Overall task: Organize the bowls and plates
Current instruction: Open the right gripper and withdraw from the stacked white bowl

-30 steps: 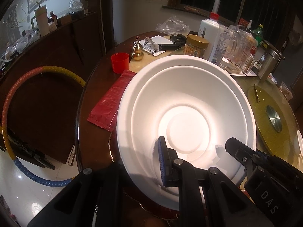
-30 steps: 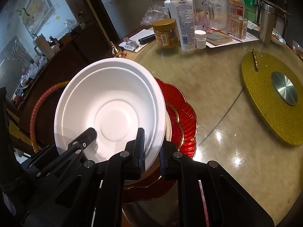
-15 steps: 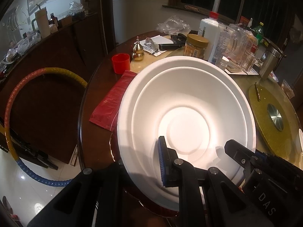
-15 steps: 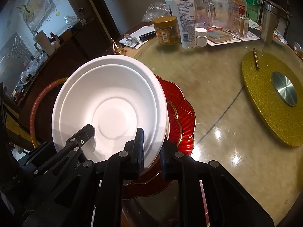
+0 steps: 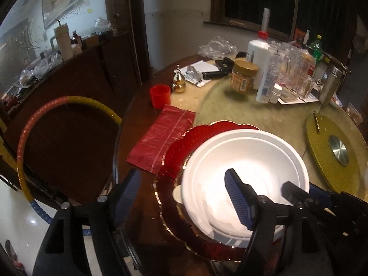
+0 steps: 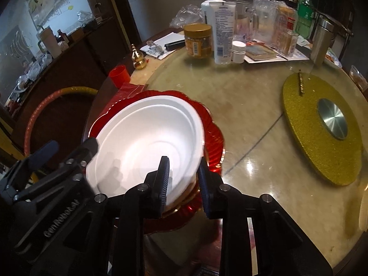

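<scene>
A white foam bowl (image 5: 248,161) (image 6: 149,142) sits on a stack over a red scalloped plate (image 5: 181,147) (image 6: 214,138) at the table's near left edge. My left gripper (image 5: 181,197) is open: its right finger (image 5: 239,200) reaches inside the bowl and its left finger (image 5: 125,195) stands far outside, off the rim. My right gripper (image 6: 184,181) is open, its fingers straddling the bowl's near right rim without pinching it. A cream rim shows under the bowl (image 5: 177,194).
A red packet (image 5: 161,135) and red cup (image 5: 159,95) lie left of the plate. A gold turntable disc (image 6: 322,126) lies right. Jars, bottles and glasses (image 6: 220,34) crowd the far side. A hoop (image 5: 25,142) leans beyond the table's left edge.
The bowl has come down onto the stack on the red plate. Both grippers have opened and let go of its rim; the left one has opened wide.
</scene>
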`<state>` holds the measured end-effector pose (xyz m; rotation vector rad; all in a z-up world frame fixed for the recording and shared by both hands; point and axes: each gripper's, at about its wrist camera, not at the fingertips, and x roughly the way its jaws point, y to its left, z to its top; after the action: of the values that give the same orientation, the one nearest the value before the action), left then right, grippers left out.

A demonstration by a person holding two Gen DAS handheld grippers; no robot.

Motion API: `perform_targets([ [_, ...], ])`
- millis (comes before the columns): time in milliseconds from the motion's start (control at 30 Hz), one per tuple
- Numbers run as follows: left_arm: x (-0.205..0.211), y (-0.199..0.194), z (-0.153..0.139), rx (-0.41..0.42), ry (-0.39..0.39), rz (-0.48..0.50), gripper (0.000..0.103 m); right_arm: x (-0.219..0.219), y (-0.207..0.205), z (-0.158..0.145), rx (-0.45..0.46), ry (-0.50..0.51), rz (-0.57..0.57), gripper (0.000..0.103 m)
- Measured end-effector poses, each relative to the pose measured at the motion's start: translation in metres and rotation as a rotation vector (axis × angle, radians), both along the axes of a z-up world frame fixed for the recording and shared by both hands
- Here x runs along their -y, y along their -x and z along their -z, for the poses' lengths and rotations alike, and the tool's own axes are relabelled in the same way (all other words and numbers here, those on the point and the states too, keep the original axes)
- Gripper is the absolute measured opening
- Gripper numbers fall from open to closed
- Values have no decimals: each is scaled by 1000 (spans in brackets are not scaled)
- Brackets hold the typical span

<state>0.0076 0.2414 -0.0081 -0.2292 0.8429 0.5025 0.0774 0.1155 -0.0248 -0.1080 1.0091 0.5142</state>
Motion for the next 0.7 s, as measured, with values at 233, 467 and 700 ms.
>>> perform_targets([
  [233,-4,10,-4,34,6,-34,80,27,1,-4,-1,-63,56,36],
  [467,1,25,-21,140,14,-63,80,65,9,-8,2,-175,119,36],
  [700,30,24,-35,248,90,26,83,100,23,-12,12,-219,146,36],
])
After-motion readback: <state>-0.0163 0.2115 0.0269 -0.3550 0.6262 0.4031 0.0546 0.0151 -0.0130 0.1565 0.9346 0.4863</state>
